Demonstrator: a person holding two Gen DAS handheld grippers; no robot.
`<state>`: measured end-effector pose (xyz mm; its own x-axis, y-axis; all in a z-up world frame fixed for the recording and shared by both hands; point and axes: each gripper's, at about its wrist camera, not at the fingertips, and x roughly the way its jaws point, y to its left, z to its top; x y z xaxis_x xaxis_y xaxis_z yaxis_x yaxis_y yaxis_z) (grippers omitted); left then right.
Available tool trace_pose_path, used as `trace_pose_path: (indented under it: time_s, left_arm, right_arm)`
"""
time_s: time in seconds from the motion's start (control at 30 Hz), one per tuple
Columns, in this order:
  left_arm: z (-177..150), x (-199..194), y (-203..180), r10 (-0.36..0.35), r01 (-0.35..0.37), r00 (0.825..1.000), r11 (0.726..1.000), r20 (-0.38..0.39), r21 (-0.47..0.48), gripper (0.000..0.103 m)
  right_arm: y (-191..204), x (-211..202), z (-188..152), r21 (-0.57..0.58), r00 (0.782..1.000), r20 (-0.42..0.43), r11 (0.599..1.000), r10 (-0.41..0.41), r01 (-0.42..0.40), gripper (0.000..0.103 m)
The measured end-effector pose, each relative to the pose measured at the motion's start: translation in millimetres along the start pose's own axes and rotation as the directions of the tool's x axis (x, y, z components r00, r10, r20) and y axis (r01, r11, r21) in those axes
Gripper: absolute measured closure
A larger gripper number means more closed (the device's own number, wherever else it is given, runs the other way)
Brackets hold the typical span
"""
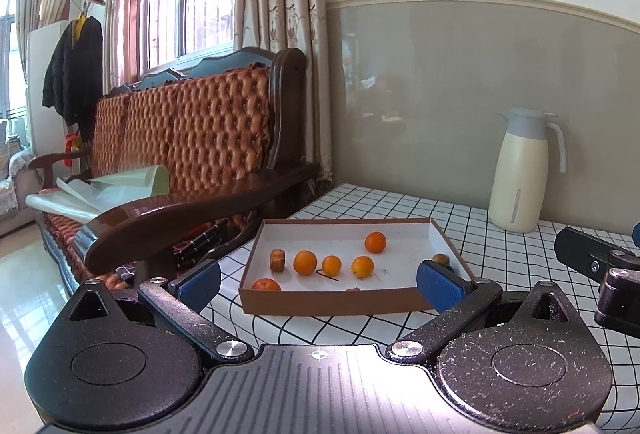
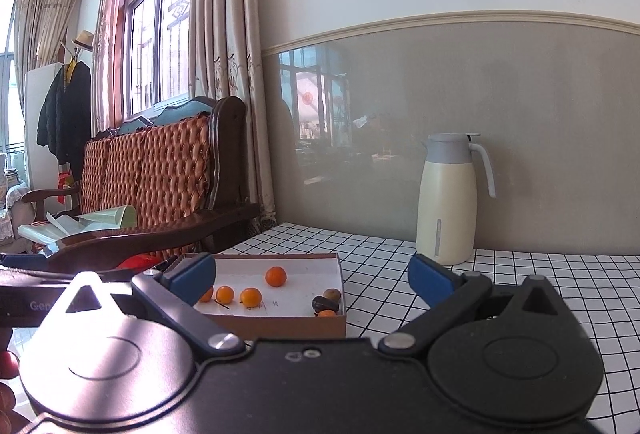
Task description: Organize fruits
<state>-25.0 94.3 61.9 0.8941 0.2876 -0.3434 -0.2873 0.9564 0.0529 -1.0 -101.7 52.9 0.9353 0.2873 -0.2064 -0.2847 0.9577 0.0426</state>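
Observation:
A shallow brown cardboard box (image 1: 332, 304) with a white inside lies on the checked tablecloth, and the same box (image 2: 280, 324) shows in the right wrist view. Several small oranges (image 1: 305, 262) lie loose in it, one orange (image 1: 375, 242) further back. A brown cylindrical fruit (image 1: 277, 260) sits at the left, a brownish one (image 1: 440, 258) at the right wall. A dark fruit (image 2: 325, 303) lies in the near right corner. My left gripper (image 1: 318, 284) hangs open just before the box. My right gripper (image 2: 312, 280) is open too, nothing between its blue pads (image 2: 430, 280).
A cream thermos jug (image 1: 520, 171) stands at the back against the grey wall. A wooden sofa with orange cushions (image 1: 188, 137) borders the table's left side; its armrest (image 1: 180, 213) reaches close to the box. The right gripper's body (image 1: 600, 270) shows at the right.

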Motion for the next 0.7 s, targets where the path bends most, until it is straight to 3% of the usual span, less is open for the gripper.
trace_pose_path:
  time_s: [0.7]
  left_arm:
    - [-4.1, 3.7, 0.0, 0.0, 0.0, 1.0, 1.0, -0.012, 0.004, 0.0]
  right_arm:
    - [0.9, 5.6, -3.1, -0.012, 0.998, -0.05, 1.0, -0.028, 0.027, 0.006]
